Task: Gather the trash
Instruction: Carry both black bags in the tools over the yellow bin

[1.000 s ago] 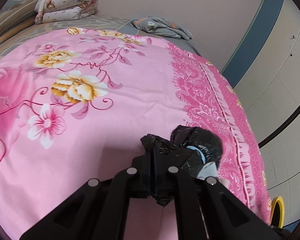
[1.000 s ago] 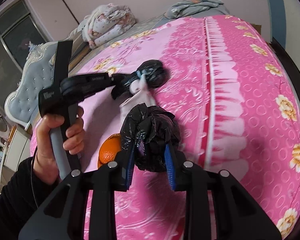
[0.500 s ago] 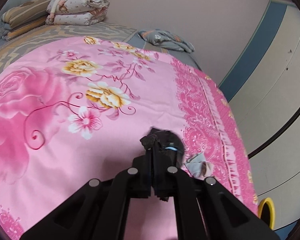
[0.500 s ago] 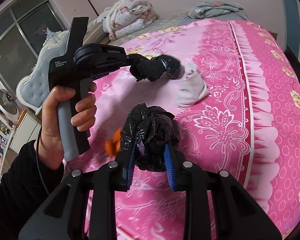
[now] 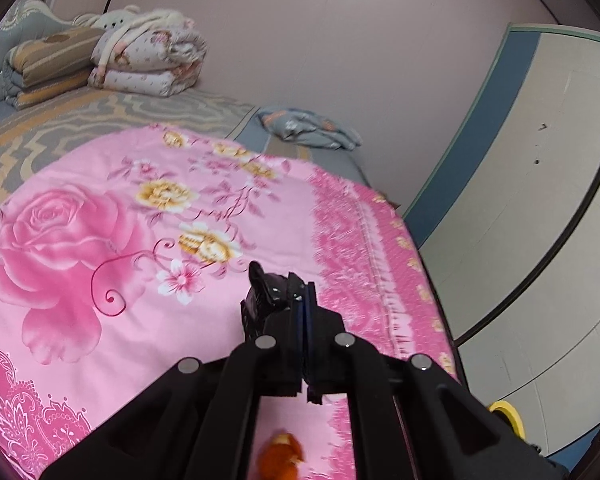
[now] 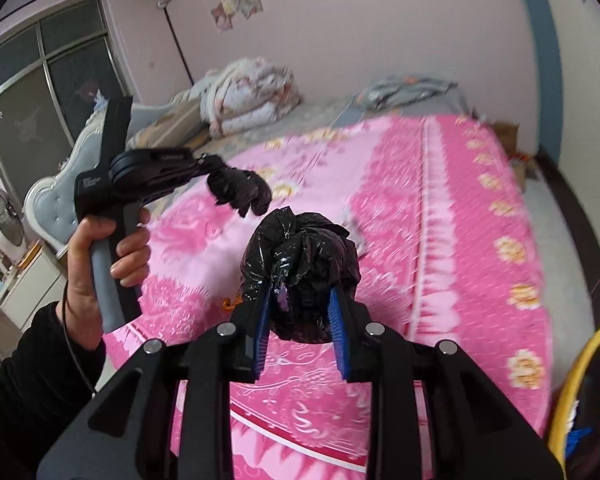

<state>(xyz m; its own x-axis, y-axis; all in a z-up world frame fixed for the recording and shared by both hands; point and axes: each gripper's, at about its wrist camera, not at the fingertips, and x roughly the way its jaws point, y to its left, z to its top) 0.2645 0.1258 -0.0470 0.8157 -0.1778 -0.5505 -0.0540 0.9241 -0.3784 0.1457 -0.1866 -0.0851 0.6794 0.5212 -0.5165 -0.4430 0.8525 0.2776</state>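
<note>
We hold one black bag [image 6: 300, 264] pinched in the right tool [image 6: 300, 312] and a smaller black bag [image 6: 240, 190] in the left tool [image 5: 296, 300], pressed together, both above the bed [image 6: 440, 240]. The yellow-rimmed bin [image 6: 572, 392] lies low right, nearer the right hand. The writing on the left handle is unreadable.

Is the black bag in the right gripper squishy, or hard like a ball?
Probably squishy: the black bag is crinkled, knotted plastic and bulges out around the right gripper that pinches it. It likely weighs little, since that pinch alone holds it above the bed.
</note>
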